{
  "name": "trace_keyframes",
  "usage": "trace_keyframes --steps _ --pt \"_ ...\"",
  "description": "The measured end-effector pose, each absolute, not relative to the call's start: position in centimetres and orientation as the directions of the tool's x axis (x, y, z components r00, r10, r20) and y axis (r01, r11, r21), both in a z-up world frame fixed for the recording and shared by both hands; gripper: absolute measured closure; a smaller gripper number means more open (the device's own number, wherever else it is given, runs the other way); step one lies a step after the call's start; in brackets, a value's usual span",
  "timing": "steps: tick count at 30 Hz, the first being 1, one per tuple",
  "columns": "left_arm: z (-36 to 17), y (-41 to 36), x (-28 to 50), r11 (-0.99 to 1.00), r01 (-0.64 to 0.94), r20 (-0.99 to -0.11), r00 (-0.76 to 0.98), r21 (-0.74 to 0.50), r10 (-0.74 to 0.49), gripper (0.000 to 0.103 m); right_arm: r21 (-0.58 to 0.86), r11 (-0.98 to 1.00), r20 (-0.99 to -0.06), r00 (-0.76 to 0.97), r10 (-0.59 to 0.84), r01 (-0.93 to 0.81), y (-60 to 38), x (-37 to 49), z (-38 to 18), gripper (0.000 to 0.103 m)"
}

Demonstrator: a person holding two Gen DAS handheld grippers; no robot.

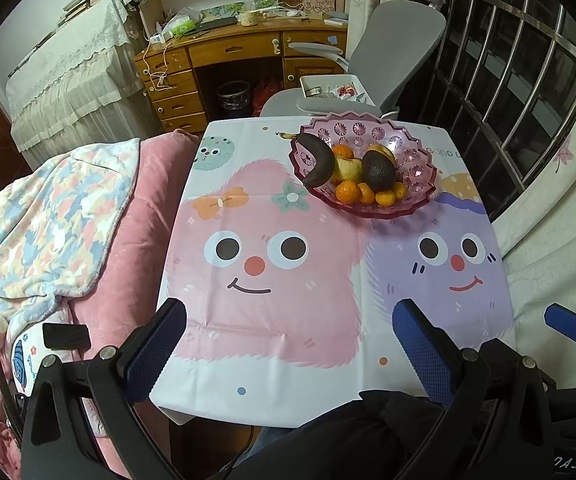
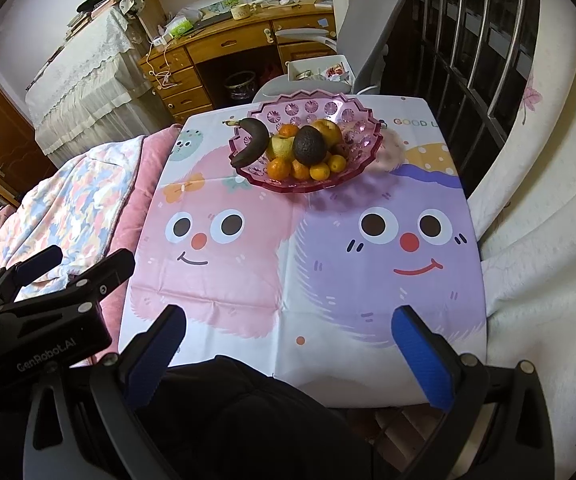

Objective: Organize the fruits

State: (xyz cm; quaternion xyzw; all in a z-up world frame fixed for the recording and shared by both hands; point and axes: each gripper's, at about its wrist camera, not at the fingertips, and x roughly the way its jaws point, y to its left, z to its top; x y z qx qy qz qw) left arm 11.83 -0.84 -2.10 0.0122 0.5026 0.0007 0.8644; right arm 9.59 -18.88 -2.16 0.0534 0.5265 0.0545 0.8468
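Note:
A pink glass fruit bowl [image 1: 416, 178] [image 2: 352, 120] stands at the far side of the small table. In it lie a blackened banana [image 1: 320, 158] [image 2: 253, 140], a dark avocado [image 1: 379, 170] [image 2: 309, 146], a yellow-green apple [image 1: 348, 168] [image 2: 281, 146] and several small oranges [image 1: 347, 192] [image 2: 279, 168]. My left gripper [image 1: 290, 320] is open and empty over the table's near edge. My right gripper [image 2: 288, 326] is open and empty beside it. Each gripper shows at the edge of the other's view.
The table carries a cartoon cloth [image 1: 279, 280] [image 2: 328, 248]. A bed with a pink quilt and floral blanket [image 1: 59, 216] lies at the left. A grey chair [image 1: 392, 48] and wooden desk [image 1: 223, 52] stand behind the table. A barred window [image 1: 520, 80] is at the right.

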Motion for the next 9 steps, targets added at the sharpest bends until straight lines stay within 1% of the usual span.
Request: trace_keyframes --steps 9 --pt "-2.18 -0.88 11.86 1.0 0.013 -0.87 0.494 0.023 0.013 0.001 0.148 0.988 -0.887 0.438 0.149 -0.037 -18.91 9.72 -2.08 0.0"
